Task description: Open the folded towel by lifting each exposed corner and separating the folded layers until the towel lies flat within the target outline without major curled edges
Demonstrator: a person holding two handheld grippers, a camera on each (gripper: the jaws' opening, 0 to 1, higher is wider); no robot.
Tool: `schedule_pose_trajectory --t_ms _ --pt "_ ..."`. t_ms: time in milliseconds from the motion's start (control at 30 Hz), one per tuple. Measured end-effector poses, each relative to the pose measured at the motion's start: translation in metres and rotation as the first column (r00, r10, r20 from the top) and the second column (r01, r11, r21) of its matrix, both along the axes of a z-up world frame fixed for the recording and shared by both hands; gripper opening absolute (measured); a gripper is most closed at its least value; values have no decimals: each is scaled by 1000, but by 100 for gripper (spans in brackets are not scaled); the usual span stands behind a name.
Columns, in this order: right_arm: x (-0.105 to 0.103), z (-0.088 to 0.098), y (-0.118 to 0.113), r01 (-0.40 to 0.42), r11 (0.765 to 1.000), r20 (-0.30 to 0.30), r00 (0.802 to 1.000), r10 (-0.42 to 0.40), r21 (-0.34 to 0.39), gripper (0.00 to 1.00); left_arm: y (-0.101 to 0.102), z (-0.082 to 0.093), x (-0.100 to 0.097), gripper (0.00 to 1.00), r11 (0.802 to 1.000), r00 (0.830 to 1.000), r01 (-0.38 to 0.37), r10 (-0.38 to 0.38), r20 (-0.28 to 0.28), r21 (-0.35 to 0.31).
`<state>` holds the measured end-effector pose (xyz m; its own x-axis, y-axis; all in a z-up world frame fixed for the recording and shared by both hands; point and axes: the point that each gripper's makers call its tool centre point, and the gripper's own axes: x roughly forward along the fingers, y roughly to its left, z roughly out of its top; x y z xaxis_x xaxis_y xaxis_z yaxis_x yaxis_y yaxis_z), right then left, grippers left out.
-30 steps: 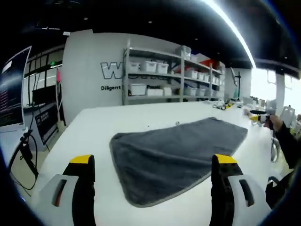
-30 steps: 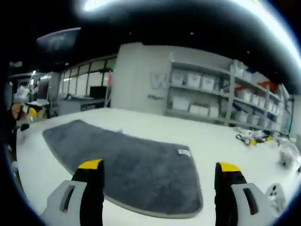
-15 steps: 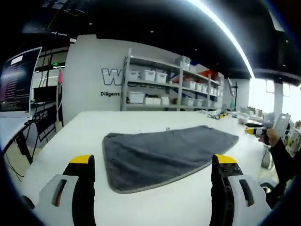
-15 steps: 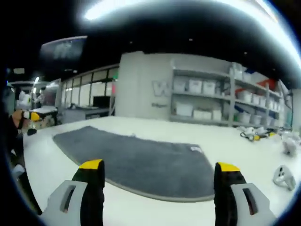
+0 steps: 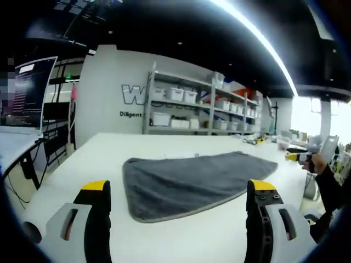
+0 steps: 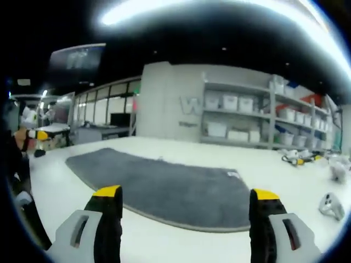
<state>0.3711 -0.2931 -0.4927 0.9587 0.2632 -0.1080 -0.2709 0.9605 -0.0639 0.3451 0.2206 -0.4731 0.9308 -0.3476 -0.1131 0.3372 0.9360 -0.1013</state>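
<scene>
**Grey towel spread on the white table, both grippers held off it**

Grey and plush, the towel [image 5: 192, 178] lies on a white table [image 5: 181, 241] as one long, flat sheet with rounded corners and a paler stitched hem running round its edge. Its pile looks soft and matte against the smooth, glossy tabletop. In the right gripper view the towel [image 6: 164, 186] shows a small white label near its far right corner, and its edges sit flat with no visible curl.

From the left gripper view, the left gripper [image 5: 178, 192] hovers above the near table edge, its grey jaws with yellow tips set wide apart and gripping nothing; the towel's near rounded end lies ahead, between the two jaws. The right gripper [image 6: 184, 197] is posed the same way: jaws spread wide, empty, level with the table, the towel's long hem just beyond the tips.

Behind the table stand metal shelves [image 5: 186, 104] stacked with white bins, against a pale wall with dark lettering. A person's hand [image 5: 317, 163] shows at the far right of the left gripper view.
</scene>
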Motion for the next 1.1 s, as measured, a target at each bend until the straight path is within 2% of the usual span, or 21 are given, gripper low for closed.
schedule_pose_trajectory --t_ms 200,467,600,700,867,1100 --pt "-6 -8 12 -33 999 -29 999 32 -19 100 -5 1 -4 100 1000 1000 2 -2 -1 17" --pt "-10 -6 11 -31 999 -12 999 31 18 100 -9 14 -12 100 1000 1000 -5 4 23 21" --pt "-15 -4 11 -39 999 -7 999 39 26 100 -12 14 -15 100 999 1000 -13 12 28 36" --pt "-17 -3 13 -51 997 -7 999 51 58 100 -16 16 -17 100 999 999 -20 19 46 26" --pt "-17 -4 16 -54 998 -21 998 54 29 100 -19 14 -21 100 999 999 -12 11 44 42" --pt "-17 -1 15 -57 998 -9 998 57 38 100 -20 12 -25 100 999 999 -5 4 38 42"
